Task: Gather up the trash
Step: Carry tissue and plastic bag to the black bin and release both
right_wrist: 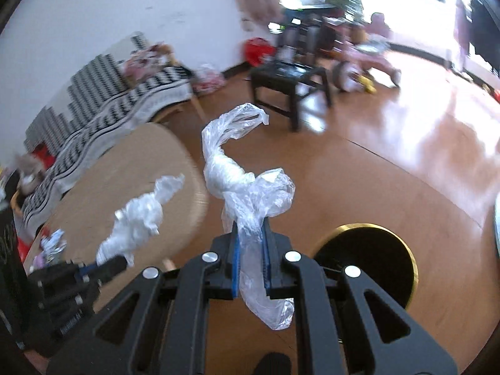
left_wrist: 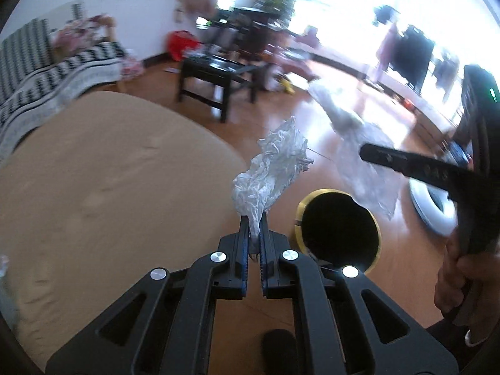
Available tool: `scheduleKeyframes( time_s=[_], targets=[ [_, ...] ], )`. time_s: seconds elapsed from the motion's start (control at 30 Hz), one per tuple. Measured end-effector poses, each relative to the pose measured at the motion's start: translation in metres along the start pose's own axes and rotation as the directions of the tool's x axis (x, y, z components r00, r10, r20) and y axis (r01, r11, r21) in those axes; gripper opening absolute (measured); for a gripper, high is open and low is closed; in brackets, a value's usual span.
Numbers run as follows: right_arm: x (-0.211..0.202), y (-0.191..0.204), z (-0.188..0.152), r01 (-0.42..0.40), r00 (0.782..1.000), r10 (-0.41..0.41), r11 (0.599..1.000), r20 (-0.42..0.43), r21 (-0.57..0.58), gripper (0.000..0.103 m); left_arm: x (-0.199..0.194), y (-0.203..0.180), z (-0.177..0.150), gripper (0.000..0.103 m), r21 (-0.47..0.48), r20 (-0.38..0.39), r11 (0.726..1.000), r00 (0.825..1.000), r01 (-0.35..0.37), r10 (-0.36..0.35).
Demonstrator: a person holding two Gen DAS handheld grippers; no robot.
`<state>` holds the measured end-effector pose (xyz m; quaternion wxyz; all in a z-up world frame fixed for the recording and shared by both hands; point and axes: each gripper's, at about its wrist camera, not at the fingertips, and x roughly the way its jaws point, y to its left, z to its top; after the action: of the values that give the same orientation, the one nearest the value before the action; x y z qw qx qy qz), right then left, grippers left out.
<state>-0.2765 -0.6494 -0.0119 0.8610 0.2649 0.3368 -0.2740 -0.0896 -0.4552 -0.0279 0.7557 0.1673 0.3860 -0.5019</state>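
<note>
Pinching a crumpled white plastic wad [left_wrist: 272,168] by its lower tail, the left gripper [left_wrist: 253,234] has its jaws clamped nearly together on the thin neck of it, so the bulk stands up and forward beyond the jaw tips; that grip on the narrow end seems chosen to keep the loose mass clear of the blue pads and ready to drop. The right gripper [right_wrist: 251,243] likewise has its jaws closed on a clear plastic bag [right_wrist: 240,168], held mid-length, with one twisted end rising ahead of the jaws and a slack end hanging back behind them toward the camera. Just beyond and to the right of both pairs of jaws, lower down on the wooden floor, sits the round bin [left_wrist: 339,228] with a yellow rim and dark mouth; both pieces look to be carried over the floor toward it, neither yet above its opening. To the left of the jaws lies the tan round bench [left_wrist: 109,172]. The left view alone shows the person's right hand [left_wrist: 456,268] around the other tool's handle, with the clear bag only as a blur. The right view alone shows the left tool side-on with its wad, and small scraps [right_wrist: 53,242] still on the bench, far left of its jaws. Farther off stand a dark low table [right_wrist: 290,78] and a striped sofa [left_wrist: 47,72].
</note>
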Motion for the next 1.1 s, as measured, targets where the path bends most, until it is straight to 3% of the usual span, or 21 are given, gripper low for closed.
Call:
scheduleKeyframes(
  time_s=[0.23, 0.4, 0.6, 1.03, 1.1],
  targets=[
    [0.016, -0.088, -0.022, 0.107, 0.989, -0.09, 0.983, -0.115, 0.148, 0.012, 0.08, -0.069, -0.019, 0.005, 0.039, -0.136, 0.993, 0.985, 0.112, -0.106],
    [0.038, -0.126, -0.035, 0.143, 0.974, -0.095, 0.962, -0.206, 0.231, 0.012, 0.121, -0.085, -0.028, 0.005, 0.029, -0.218, 0.988, 0.966, 0.15, -0.14],
    [0.05, -0.138, -0.041, 0.17, 0.963, -0.102, 0.949, -0.25, 0.267, 0.012, 0.152, -0.097, -0.028, 0.005, 0.02, -0.262, 0.986, 0.953, 0.164, -0.153],
    [0.047, -0.137, -0.038, 0.206, 0.96, -0.14, 0.939, -0.243, 0.274, 0.013, 0.163, -0.098, -0.027, 0.006, -0.001, -0.269, 0.981, 0.945, 0.192, -0.185],
    [0.047, -0.14, -0.037, 0.209, 0.959, -0.139, 0.935, -0.245, 0.287, 0.037, 0.161, -0.1, -0.029, 0.01, 0.002, -0.272, 0.981, 0.945, 0.192, -0.184]
  ],
)
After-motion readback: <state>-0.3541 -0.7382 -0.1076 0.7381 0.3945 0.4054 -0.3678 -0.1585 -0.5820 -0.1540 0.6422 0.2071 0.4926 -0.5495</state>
